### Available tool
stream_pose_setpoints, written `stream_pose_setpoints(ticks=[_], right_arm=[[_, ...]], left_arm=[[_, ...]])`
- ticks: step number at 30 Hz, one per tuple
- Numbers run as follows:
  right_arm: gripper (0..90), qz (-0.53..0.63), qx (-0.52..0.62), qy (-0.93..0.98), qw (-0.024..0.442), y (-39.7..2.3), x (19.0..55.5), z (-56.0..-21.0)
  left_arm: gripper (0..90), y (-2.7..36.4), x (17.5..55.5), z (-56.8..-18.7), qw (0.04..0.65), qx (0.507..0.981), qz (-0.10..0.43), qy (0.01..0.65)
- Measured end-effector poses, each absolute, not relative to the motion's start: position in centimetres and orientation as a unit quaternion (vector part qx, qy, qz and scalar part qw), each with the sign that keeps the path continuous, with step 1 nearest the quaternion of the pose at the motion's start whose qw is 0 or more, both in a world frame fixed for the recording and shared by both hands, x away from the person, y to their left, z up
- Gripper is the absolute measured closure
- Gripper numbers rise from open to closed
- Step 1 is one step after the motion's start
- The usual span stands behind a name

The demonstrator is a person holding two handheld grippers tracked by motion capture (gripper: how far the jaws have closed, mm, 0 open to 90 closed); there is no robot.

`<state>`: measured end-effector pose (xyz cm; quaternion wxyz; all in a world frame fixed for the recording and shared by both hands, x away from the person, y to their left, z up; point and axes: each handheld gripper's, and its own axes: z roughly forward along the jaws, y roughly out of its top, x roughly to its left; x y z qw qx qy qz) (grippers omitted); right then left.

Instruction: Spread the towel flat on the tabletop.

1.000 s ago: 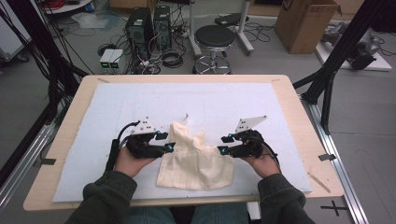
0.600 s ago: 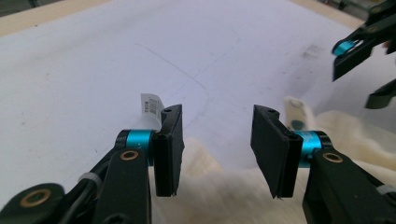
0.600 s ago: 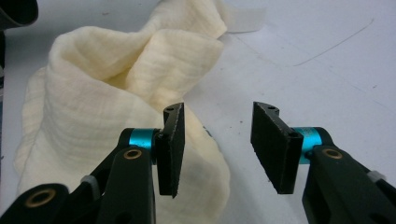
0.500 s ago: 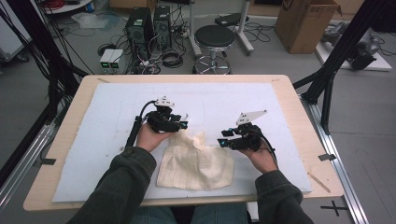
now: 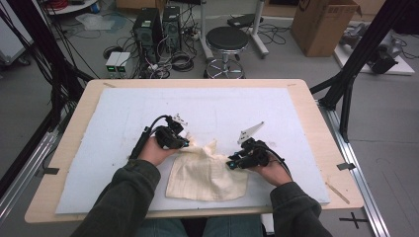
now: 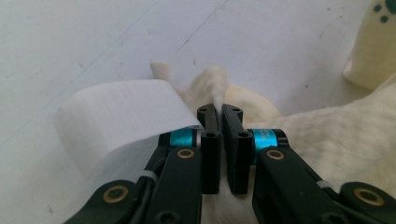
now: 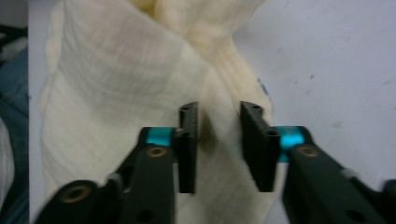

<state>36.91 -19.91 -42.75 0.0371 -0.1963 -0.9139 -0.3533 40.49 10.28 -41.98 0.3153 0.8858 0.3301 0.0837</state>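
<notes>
Foam board (image 5: 123, 113), pale and broad, covers the wooden table (image 5: 74, 103) beneath both grippers. Cream cloth (image 5: 207, 173) lies crumpled between them. Left gripper (image 5: 184, 143) has just been closing and pinches a raised fold of that cloth; a white paper tag (image 6: 116, 116) curls just beside its jaws. Right gripper (image 5: 230, 164), also just closing, stands narrow over the cloth's edge, its pads not yet pressing.

floor: grey | stool (image 5: 227, 40) | cardboard box (image 5: 323, 24) | computer towers (image 5: 158, 23) | cables

The high view looks down from afar; both gripper views sit close, sharing the cloth (image 5: 207, 170).
</notes>
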Motion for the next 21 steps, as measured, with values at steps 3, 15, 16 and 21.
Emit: stream_pose_setpoints(ticks=[3,15,16,21], right_arm=[[86.9,-0.339,-0.188,-0.921,0.037,-19.7,36.6,-42.8],[87.2,-0.391,-0.222,-0.889,-0.084,-23.8,34.4,-37.3],[87.2,-0.391,-0.222,-0.889,-0.084,-23.8,34.4,-37.3],[86.2,-0.336,-0.192,-0.922,-0.01,-22.8,32.5,-39.3]], left_arm=[[86.1,11.3,39.6,-41.5,0.325,0.878,0.102,0.337],[86.0,13.4,37.9,-39.0,0.367,0.849,0.144,0.352],[86.0,13.4,37.7,-39.0,0.369,0.849,0.142,0.351],[85.7,13.7,36.8,-40.1,0.359,0.851,0.138,0.358]])
